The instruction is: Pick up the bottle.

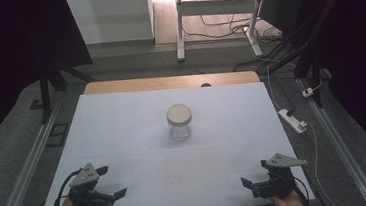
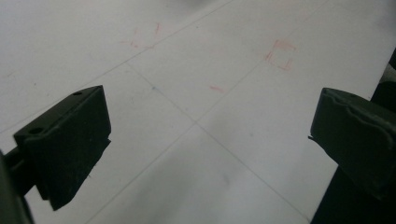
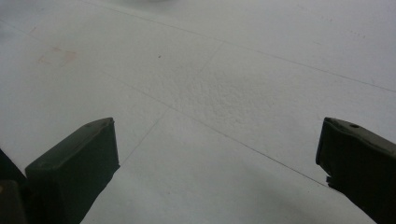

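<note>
Clear jar (image 1: 179,124) with its cream lid stands upright mid-table, well ahead of both grippers and about midway between them. Left gripper (image 1: 113,182) and right gripper (image 1: 252,173) sit at the near edge, jaws spread wide and empty, neither noticeably closer.

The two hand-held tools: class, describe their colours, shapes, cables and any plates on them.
Left tool and right tool are black, each with two blocky jaws. A grey three-cornered plate tops each, and a black cable trails back past each hand. The close gripper views show a small round hole in a jaw face. No sleeves show.
</note>
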`<move>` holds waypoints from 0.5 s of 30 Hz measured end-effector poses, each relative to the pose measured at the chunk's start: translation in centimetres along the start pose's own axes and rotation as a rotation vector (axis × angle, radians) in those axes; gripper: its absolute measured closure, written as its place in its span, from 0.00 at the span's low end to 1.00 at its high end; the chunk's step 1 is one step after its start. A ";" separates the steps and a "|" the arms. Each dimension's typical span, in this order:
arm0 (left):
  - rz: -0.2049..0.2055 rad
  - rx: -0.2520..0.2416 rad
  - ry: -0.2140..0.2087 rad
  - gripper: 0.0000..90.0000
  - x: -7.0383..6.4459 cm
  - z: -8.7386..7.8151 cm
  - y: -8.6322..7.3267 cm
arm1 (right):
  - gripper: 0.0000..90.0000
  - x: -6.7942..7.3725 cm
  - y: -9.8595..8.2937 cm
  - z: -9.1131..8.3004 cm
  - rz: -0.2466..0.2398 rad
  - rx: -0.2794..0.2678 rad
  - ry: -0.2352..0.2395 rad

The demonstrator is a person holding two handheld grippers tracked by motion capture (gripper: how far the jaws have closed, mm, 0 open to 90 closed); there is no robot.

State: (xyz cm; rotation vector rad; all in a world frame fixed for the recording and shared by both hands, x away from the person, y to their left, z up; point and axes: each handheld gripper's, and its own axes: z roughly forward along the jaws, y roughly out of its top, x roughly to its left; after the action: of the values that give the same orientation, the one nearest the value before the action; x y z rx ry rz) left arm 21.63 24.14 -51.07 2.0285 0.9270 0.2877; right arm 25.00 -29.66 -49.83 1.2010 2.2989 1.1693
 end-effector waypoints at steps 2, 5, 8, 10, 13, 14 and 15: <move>0.001 -0.005 -0.003 0.00 0.1 0.4 0.4 | 0.00 0.0 0.0 0.0 -0.002 0.001 0.000; -0.005 -0.012 -0.018 0.00 0.4 0.9 0.9 | 0.00 0.0 0.0 0.0 -0.005 0.003 0.001; -0.019 -0.016 -0.039 0.00 0.9 1.6 1.7 | 0.00 0.1 0.0 0.1 -0.010 0.007 0.001; -0.015 -0.020 -0.039 0.00 1.0 1.8 1.9 | 0.00 0.1 0.0 0.1 -0.011 0.007 0.001; -0.006 -0.028 -0.043 0.00 1.2 2.4 2.7 | 0.00 0.1 0.0 0.1 -0.013 0.007 0.001; -0.001 -0.028 -0.044 0.00 1.3 2.7 3.0 | 0.00 0.1 0.0 0.1 -0.014 0.008 0.001; 0.003 -0.028 -0.047 0.00 1.3 3.0 3.3 | 0.00 0.2 0.0 0.1 -0.015 0.008 -0.001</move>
State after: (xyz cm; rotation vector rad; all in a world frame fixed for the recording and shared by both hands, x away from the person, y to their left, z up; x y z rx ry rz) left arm 25.74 22.07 -50.40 2.0027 0.8861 0.2520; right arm 24.96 -29.50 -49.84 1.1849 2.3099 1.1557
